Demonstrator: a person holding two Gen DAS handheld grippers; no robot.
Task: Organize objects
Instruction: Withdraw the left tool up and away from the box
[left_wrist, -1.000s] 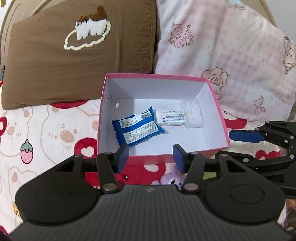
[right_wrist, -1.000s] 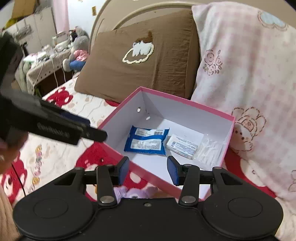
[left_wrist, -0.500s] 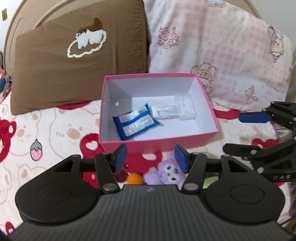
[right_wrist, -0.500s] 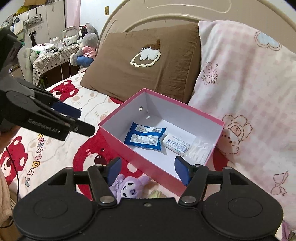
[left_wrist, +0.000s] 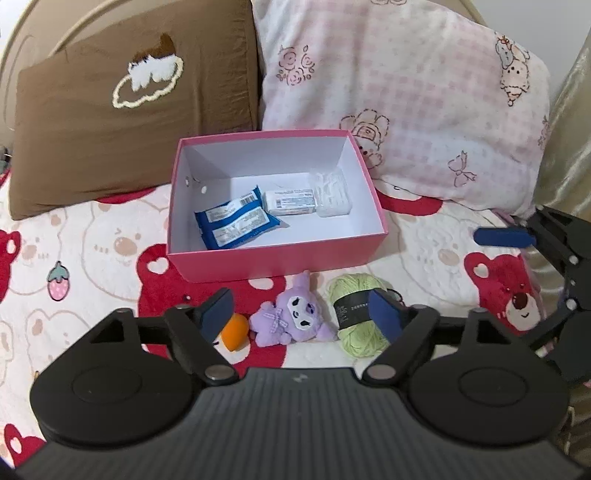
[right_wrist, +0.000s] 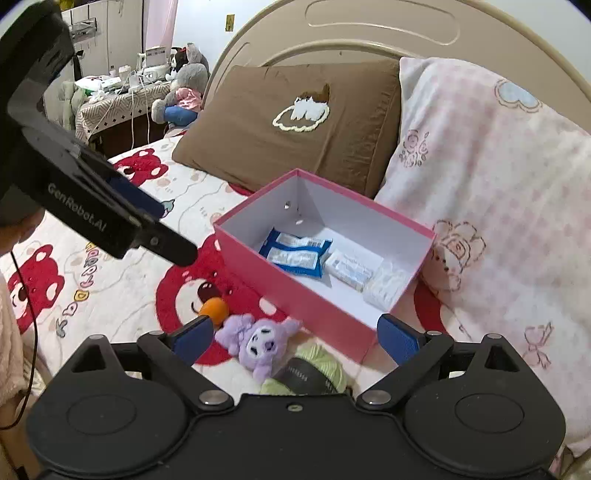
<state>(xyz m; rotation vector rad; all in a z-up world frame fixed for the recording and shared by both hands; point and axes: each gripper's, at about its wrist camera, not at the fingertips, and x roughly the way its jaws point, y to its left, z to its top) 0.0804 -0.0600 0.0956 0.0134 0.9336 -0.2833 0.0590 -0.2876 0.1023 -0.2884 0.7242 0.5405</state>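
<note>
A pink box (left_wrist: 280, 264) (right_wrist: 280, 295) sits on the bed in front of the pillows. Inside lie a blue packet (left_wrist: 236, 223) (right_wrist: 295, 253), a white packet (left_wrist: 291, 202) (right_wrist: 349, 269) and a clear pouch (left_wrist: 332, 192) (right_wrist: 388, 284). Before the box lie an orange ball (left_wrist: 236, 331) (right_wrist: 214, 310), a purple plush toy (left_wrist: 291, 319) (right_wrist: 258, 341) and a green yarn ball (left_wrist: 356, 314) (right_wrist: 314, 369). My left gripper (left_wrist: 301, 314) hangs above the toy, jaws opening, nothing between them. My right gripper (right_wrist: 295, 338) hovers over the same items, jaws opening and empty.
A brown pillow (left_wrist: 125, 110) (right_wrist: 295, 122) and a pink checked pillow (left_wrist: 399, 96) (right_wrist: 491, 192) lean on the headboard behind the box. The bedsheet (left_wrist: 92, 258) has red bears. A cluttered side table (right_wrist: 122, 92) stands far left in the right wrist view.
Both grippers have drawn back from the box and risen a little, and their jaws have widened. The ball, plush toy and yarn have come into view.
</note>
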